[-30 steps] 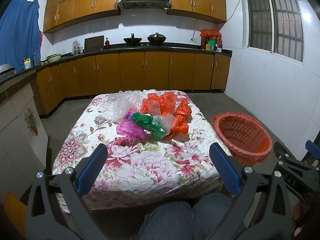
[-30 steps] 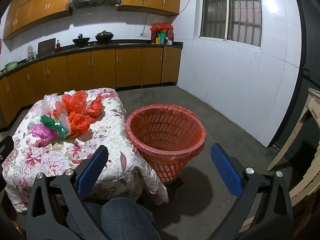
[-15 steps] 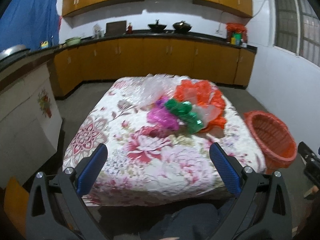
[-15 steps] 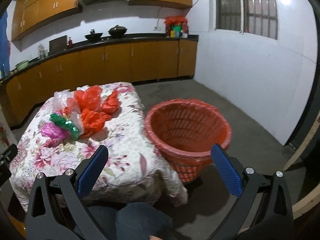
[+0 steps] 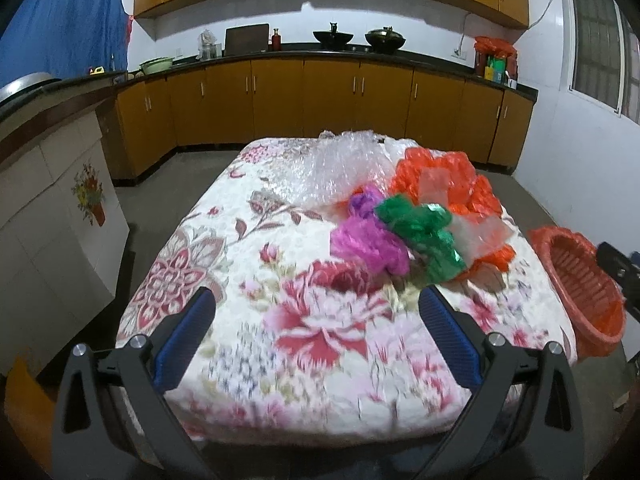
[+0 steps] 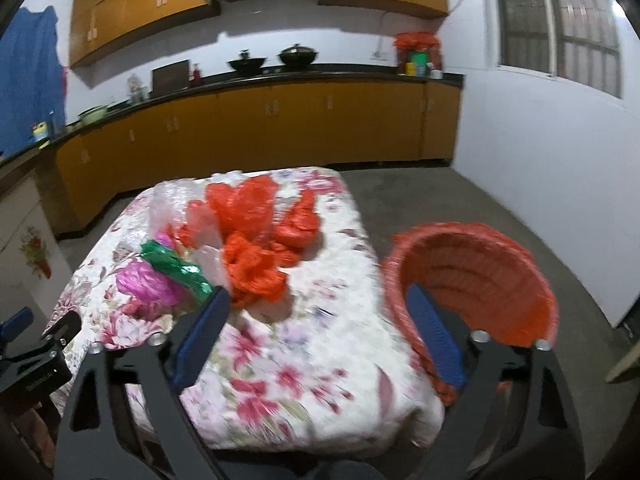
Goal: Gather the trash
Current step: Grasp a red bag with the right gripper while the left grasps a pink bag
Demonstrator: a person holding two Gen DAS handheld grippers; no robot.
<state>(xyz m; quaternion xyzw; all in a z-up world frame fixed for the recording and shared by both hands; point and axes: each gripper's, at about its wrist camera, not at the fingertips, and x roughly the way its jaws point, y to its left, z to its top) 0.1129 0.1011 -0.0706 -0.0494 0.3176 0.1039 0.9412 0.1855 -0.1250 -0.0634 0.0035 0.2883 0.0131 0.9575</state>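
so both grippers are hanging over the near edge of the floral-cloth surface, pointed down at the pile of trash. left gripper has its jaws wide apart with nothing between them, just the flower print underneath. right gripper has jaws apart too, and they've just been closing in a bit, but nothing's caught between them. the trash sits toward the far right part of the surface: a crumpled purple bag touching a shiny green bag, orange bags bunched behind and beside those, and a sheet of clear bubble wrap at the back. the orange basket stands on the floor right beside the surface's right edge, lined with an orange bag, and looks empty inside. both views are pretty smeared from motion blur.
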